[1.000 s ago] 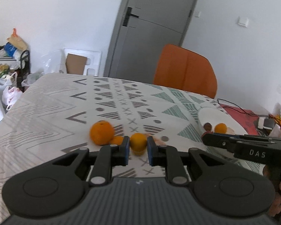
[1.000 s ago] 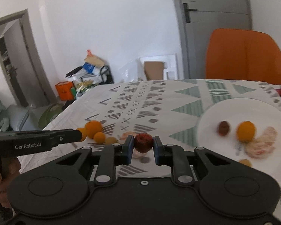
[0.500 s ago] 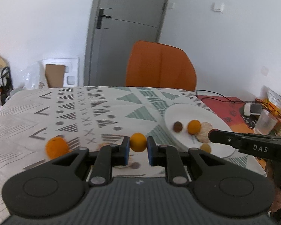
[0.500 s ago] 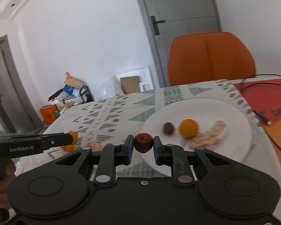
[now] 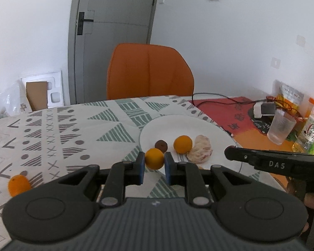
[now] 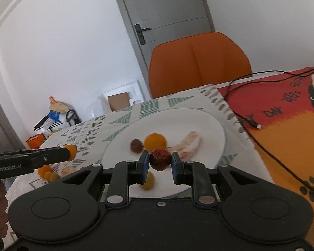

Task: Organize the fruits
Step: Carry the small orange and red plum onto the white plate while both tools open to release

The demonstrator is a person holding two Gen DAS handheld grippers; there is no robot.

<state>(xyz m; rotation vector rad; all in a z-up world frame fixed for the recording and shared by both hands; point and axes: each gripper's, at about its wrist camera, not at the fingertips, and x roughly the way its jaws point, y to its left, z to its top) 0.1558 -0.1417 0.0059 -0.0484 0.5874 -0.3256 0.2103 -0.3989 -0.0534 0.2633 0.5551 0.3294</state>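
Note:
My left gripper [image 5: 155, 165] is shut on a small orange [image 5: 155, 158] and holds it above the near left rim of the white plate [image 5: 157, 128]. My right gripper [image 6: 158, 167] is shut on a dark red fruit [image 6: 160, 159] over the plate [image 6: 209, 125]. On the plate lie an orange [image 5: 182, 144], a small brown fruit [image 5: 161, 145] and a peeled citrus [image 5: 200, 149]. A small yellow fruit [image 6: 147, 181] lies under the right gripper. One orange [image 5: 18, 185] stays on the patterned cloth at the left, with more small fruits [image 6: 48, 172] in the right wrist view.
An orange chair [image 5: 148, 71] stands behind the table. On the red mat at the right are a glass [image 5: 281, 126], a bottle [image 5: 312, 129], a white box [image 5: 263, 108] and a black cable [image 6: 261, 129]. The table's right edge is close.
Both grippers have carried their fruits to the right, from the loose fruits on the cloth to over the white plate. Both stayed shut.

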